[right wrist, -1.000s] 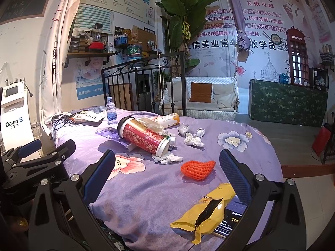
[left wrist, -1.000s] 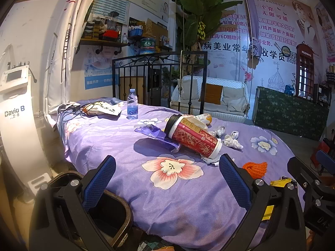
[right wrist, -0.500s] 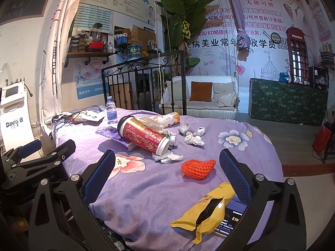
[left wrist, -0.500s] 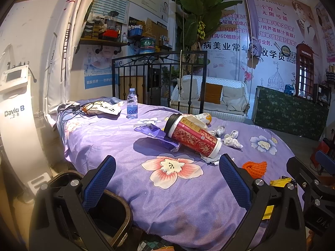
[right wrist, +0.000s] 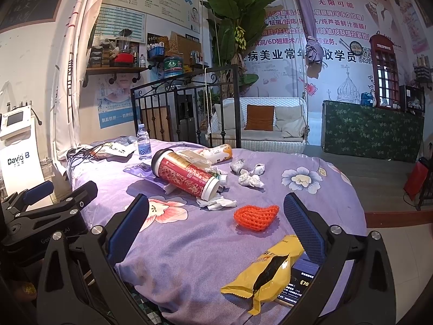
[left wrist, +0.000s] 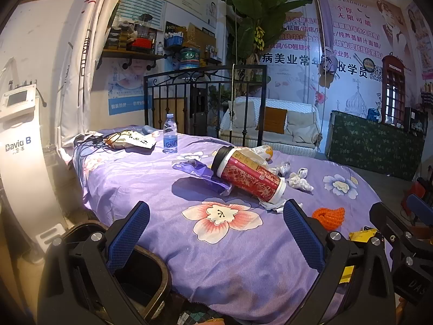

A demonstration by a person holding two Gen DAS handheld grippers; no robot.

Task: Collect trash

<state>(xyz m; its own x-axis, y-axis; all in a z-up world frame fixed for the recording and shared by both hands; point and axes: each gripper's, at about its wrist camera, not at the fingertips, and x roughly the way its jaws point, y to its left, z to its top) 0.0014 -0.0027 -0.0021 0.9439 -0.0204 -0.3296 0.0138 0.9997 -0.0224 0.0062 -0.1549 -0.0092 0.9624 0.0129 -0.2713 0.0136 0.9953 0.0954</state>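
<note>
Hovering wide open and empty, both tongs, left [left wrist: 216,246] and right [right wrist: 216,243], risk rolling the canister [right wrist: 186,174] off the bed [right wrist: 189,243].

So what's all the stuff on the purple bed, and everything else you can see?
red can: one, red with white ends, lying on its side mid-bed
water bottle: one, clear with blue label, upright near the headboard
orange-capped bottle: one, pale, lying behind the red can
crumpled tissues: several, white, right of the can and at its near end
orange net: one, heart-shaped, front of the bed
yellow wrapper: one, yellow and black, torn, front edge, partly over a phone
purple packet: one, left of the can
bin: one, dark, beside the bed
bedspread: one, purple with flowers
left tongs: open, empty
right tongs: open, empty
</note>
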